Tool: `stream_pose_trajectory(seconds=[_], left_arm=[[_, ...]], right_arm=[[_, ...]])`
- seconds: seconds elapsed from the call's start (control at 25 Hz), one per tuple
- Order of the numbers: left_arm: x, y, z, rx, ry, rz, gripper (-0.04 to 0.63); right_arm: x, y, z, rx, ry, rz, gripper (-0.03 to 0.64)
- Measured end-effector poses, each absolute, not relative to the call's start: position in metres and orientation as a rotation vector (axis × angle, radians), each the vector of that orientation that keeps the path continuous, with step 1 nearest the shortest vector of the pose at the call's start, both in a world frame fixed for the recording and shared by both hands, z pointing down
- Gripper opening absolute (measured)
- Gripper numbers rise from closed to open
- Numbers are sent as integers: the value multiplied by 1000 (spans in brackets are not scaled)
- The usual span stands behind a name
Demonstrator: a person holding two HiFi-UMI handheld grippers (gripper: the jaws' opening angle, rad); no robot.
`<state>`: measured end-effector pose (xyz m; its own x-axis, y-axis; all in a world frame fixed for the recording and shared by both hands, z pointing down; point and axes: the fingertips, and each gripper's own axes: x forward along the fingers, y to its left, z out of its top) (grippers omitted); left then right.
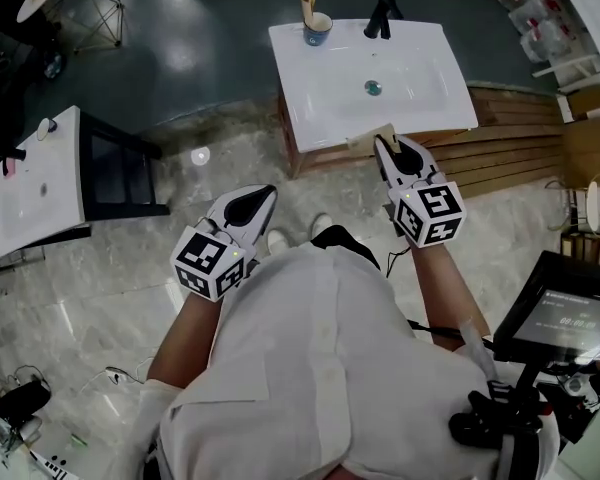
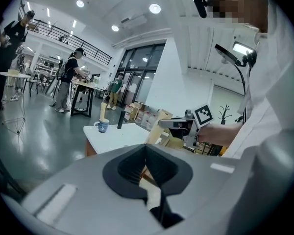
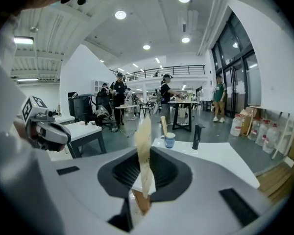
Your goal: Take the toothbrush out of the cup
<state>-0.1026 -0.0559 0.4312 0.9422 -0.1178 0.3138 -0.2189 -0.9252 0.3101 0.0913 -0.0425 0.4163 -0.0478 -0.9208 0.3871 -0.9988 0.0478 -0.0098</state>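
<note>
A blue cup [image 1: 318, 30] stands at the back left corner of the white sink top [image 1: 420, 108], with a beige toothbrush [image 1: 307, 6] upright in it. The right gripper view shows the same cup [image 3: 170, 140] and toothbrush [image 3: 163, 125] far ahead. My right gripper [image 1: 383, 144] hovers at the sink's front edge, shut on a flat beige stick [image 3: 145, 146] that rises between its jaws. My left gripper [image 1: 267, 196] hangs lower left over the floor, away from the sink, shut with nothing in it. Its jaws [image 2: 147, 173] meet in its own view.
A black faucet [image 1: 382, 15] and a drain [image 1: 373, 88] are on the sink. A second white sink table [image 1: 40, 183] stands at the left. Wooden decking [image 1: 520, 143] lies right of the sink, and a monitor [image 1: 570, 318] sits at the lower right. People stand in the background.
</note>
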Motion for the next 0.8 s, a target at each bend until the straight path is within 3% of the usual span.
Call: stream_pose_trajectory(seconds=[0.56,0.8], left_arm=[[6,-103,415,2822,-322,476,9],[30,-147,414,2845,-440,482,83]], right_arm=[[166,-47,419,1929,-2122,408,40],[173,-42,417,1939,-2121,400,40]])
